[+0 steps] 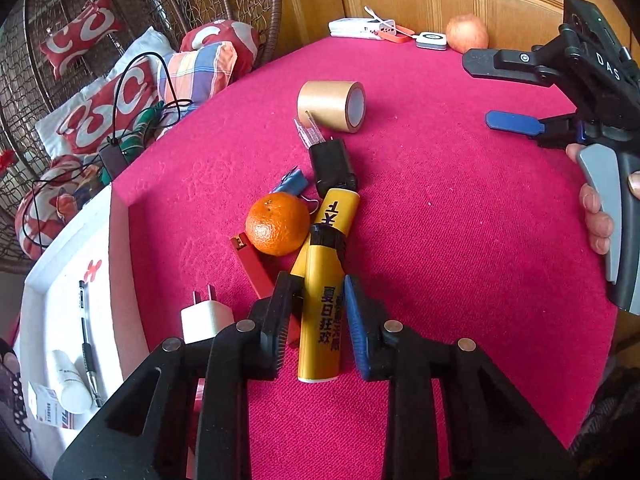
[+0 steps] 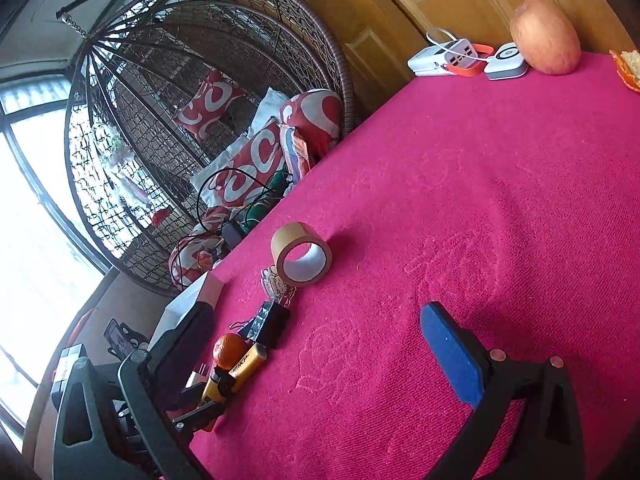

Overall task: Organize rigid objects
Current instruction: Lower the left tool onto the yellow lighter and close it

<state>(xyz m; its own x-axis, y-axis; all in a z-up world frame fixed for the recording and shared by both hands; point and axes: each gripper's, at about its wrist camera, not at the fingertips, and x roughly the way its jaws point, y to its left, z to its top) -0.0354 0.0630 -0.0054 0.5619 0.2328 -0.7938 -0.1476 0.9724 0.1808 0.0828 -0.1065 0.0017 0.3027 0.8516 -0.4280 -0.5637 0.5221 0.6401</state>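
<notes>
The left gripper point(image 1: 316, 316) has its jaws closed narrow on a yellow tube point(image 1: 320, 320) lying on the pink surface point(image 1: 460, 240), amid a clutter of an orange point(image 1: 277, 224), a black adapter point(image 1: 332, 168) and a red lighter point(image 1: 256, 268). The right gripper point(image 1: 492, 92) hovers well apart, jaws wide and holding nothing. A tape roll point(image 1: 332, 106) sits beyond the clutter.

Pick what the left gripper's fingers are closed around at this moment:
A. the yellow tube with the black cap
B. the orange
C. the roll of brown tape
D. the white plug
A: in the left wrist view the left gripper has its pads pressed on both sides of the yellow tube, while the orange, the tape roll and the white plug lie untouched.
</notes>
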